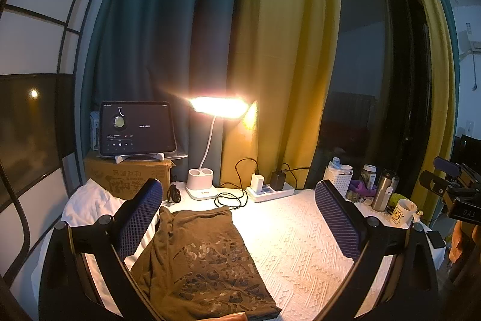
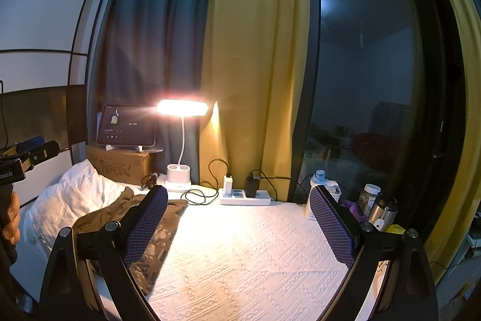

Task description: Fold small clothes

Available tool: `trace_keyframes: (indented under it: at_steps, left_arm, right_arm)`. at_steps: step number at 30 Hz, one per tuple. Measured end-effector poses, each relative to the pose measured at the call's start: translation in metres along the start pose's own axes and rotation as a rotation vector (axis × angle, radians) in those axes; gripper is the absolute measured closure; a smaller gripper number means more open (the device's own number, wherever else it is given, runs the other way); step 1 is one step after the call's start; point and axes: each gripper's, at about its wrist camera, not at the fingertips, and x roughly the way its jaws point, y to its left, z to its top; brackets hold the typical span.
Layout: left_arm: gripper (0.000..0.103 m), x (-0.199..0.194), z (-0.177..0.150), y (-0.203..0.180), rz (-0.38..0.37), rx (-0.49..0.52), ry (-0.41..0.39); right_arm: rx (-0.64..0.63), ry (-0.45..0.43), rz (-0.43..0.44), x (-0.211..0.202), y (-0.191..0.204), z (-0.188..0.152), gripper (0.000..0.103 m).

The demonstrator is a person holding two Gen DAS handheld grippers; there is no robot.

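Observation:
An olive-brown printed T-shirt [image 1: 204, 257] lies folded into a narrow strip on the white textured cloth [image 1: 300, 236] of the table. My left gripper [image 1: 240, 218] is open and empty, raised above the shirt with its left finger over the shirt's left edge. My right gripper [image 2: 240, 221] is open and empty above the bare cloth [image 2: 246, 254]; the shirt [image 2: 156, 242] lies under and beside its left finger. The right gripper also shows at the right edge of the left wrist view [image 1: 451, 188].
A lit desk lamp [image 1: 218, 107], power strip with chargers [image 1: 270, 188] and cables stand at the back. A tablet [image 1: 136, 127] sits on a cardboard box [image 1: 129, 176]. White bedding [image 1: 87, 203] is at left. A basket, jars, flask and mug [image 1: 402, 211] stand at right.

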Motion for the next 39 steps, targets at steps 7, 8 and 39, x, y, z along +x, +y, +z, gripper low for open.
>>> trace_keyframes:
  at_steps: [7, 8, 39]
  left_arm:
    - [0.002, 0.002, -0.001, 0.002, 0.005, 0.006, 0.005]
    - [0.002, 0.002, -0.001, 0.002, 0.005, 0.007, 0.006]
    - [0.002, 0.011, -0.004, 0.002, -0.013, 0.015, 0.018]
  right_arm:
    - [-0.002, 0.004, 0.002, 0.000, 0.002, -0.002, 0.007]
    - [-0.002, 0.005, 0.001, 0.000, 0.002, -0.002, 0.007]
    - [-0.026, 0.037, 0.007, 0.012, 0.003, -0.008, 0.007]
